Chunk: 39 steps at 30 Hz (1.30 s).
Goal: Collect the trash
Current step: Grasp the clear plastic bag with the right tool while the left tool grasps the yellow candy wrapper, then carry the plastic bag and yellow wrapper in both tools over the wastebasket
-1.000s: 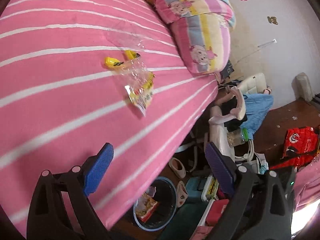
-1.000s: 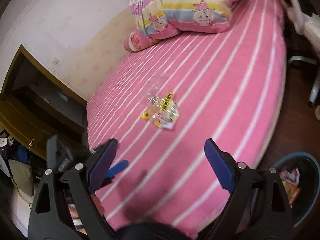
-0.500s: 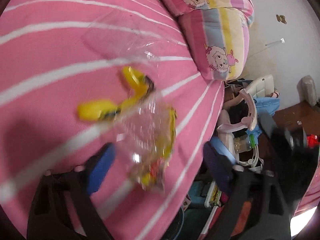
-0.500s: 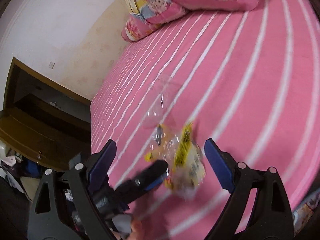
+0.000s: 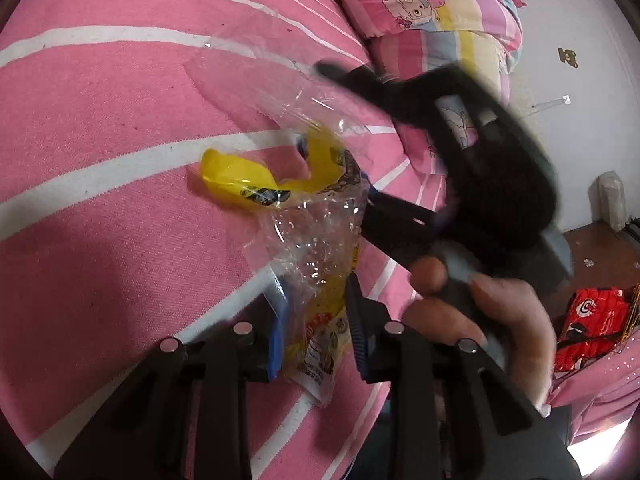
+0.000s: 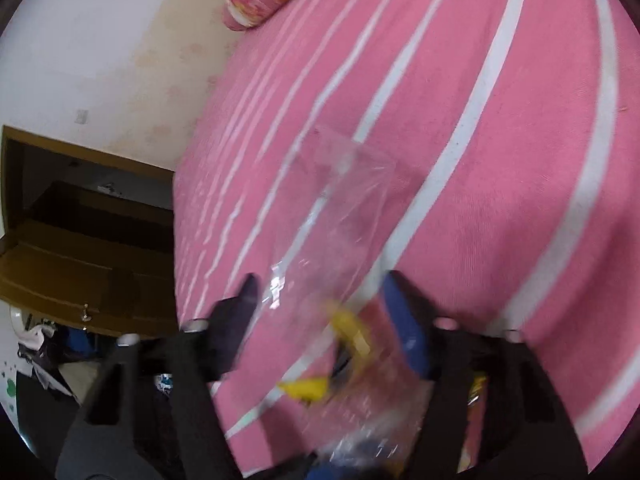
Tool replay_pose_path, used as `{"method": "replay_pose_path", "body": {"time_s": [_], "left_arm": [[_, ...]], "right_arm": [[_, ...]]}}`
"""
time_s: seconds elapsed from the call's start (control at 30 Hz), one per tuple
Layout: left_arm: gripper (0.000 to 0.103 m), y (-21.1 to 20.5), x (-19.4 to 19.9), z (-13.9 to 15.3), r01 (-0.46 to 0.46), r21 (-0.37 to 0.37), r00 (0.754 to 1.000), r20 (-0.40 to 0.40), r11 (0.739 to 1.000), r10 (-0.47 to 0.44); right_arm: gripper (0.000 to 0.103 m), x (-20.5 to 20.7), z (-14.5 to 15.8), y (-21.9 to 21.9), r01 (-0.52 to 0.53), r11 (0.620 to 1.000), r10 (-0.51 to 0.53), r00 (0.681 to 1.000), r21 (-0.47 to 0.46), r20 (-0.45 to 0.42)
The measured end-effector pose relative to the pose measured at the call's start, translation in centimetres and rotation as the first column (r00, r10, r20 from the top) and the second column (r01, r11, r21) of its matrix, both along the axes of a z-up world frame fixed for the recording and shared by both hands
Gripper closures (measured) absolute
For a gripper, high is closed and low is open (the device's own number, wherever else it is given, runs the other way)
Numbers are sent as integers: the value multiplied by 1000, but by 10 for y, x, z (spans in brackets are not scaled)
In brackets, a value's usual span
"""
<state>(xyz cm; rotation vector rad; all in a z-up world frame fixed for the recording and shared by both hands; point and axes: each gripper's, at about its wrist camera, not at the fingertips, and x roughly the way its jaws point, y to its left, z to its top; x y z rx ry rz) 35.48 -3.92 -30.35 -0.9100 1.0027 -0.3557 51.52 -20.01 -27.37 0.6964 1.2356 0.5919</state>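
Crumpled clear plastic snack bags with yellow print (image 5: 316, 248) lie on the pink striped bed (image 5: 100, 240). My left gripper (image 5: 316, 320) has its blue pads narrowed around the lower end of one bag; they touch it on both sides. My right gripper (image 6: 320, 312) straddles a clear bag (image 6: 340, 216) with yellow wrapper parts (image 6: 348, 328) between its pads, which still stand apart. The right gripper and the hand holding it also show in the left wrist view (image 5: 472, 184), blurred.
Striped cartoon pillows (image 5: 432, 12) lie at the head of the bed. A red package (image 5: 588, 320) sits on the brown floor at the right. A dark wooden cabinet (image 6: 80, 240) stands past the bed's far side.
Both grippers dropped onto the wrappers from above the bed. The left jaws narrowed around one bag. The right gripper came in over the clear bag.
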Motion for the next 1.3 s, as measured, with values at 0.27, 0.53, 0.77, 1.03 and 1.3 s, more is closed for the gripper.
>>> {"method": "replay_pose_path", "body": {"time_s": [0.27,0.53,0.77,1.03,1.3], "left_arm": [[85,9,-14,6,-34,-28,999,9,999,34],[96,5,-54,48,-17,0,997,70,1000,17],[96,-3,-118,85,-11,2,996,92,1000,11],[96,-50,-196,128,53,12,989,137,999,-54],[96,-114,-253,153,140,50,975,165,989,-146]], "right_arm": [[85,-25,8,-28,95,991,-100,994,98,46],[85,-93,63,-64,135,988,-147,973,78,180],[85,-182,99,-108,166,979,-188,961,123,204],[85,-285,140,-162,225,962,-255,942,153,220],[85,-374,155,-221,299,944,-325,916,140,235]]}}
